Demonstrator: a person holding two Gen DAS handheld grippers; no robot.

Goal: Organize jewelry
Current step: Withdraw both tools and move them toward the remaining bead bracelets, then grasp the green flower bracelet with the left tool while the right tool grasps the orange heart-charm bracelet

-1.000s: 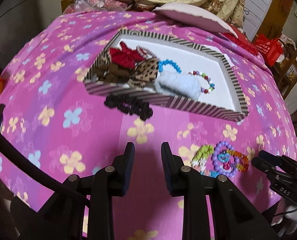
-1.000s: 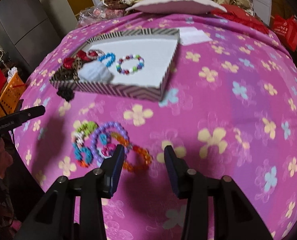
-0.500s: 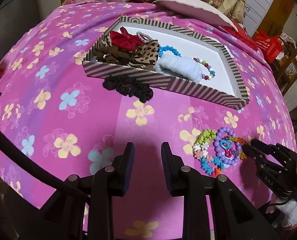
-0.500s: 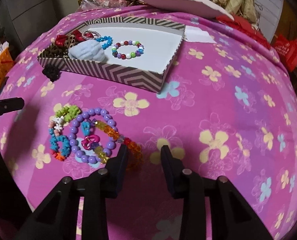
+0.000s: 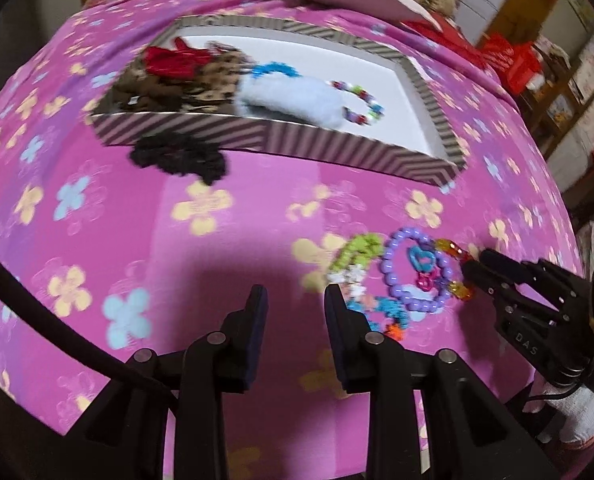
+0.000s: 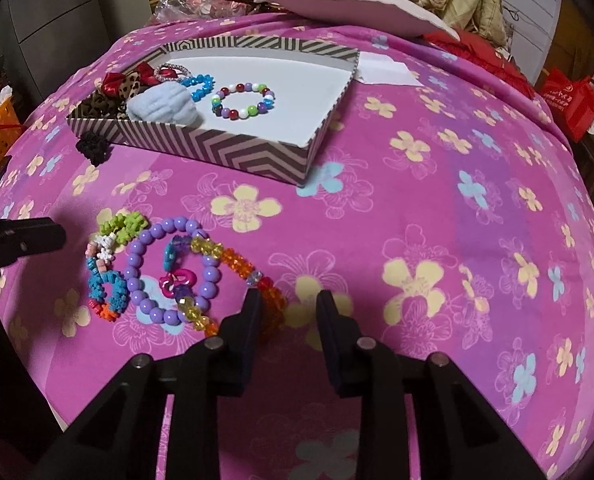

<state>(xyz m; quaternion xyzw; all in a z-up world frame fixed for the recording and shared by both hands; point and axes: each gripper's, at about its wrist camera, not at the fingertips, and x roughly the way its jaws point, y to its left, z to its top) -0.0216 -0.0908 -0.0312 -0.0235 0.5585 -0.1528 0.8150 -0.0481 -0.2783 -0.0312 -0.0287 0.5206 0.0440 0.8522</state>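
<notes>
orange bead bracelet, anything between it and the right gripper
Nothing visible does. The right gripper is open, its left finger at the orange bead bracelet, which lies partly across the purple bead bracelet on the pink cloth.

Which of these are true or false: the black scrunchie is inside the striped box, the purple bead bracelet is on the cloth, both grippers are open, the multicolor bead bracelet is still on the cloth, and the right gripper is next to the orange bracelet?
1. The black scrunchie lies inside the striped box. False: it lies on the pink cloth, against the box's outer wall.
2. The purple bead bracelet lies on the cloth. True.
3. The left gripper and right gripper are both open and empty. True.
4. The multicolor bead bracelet lies on the cloth. False: it is inside the box.
5. The right gripper is beside the orange bracelet. True.
</notes>
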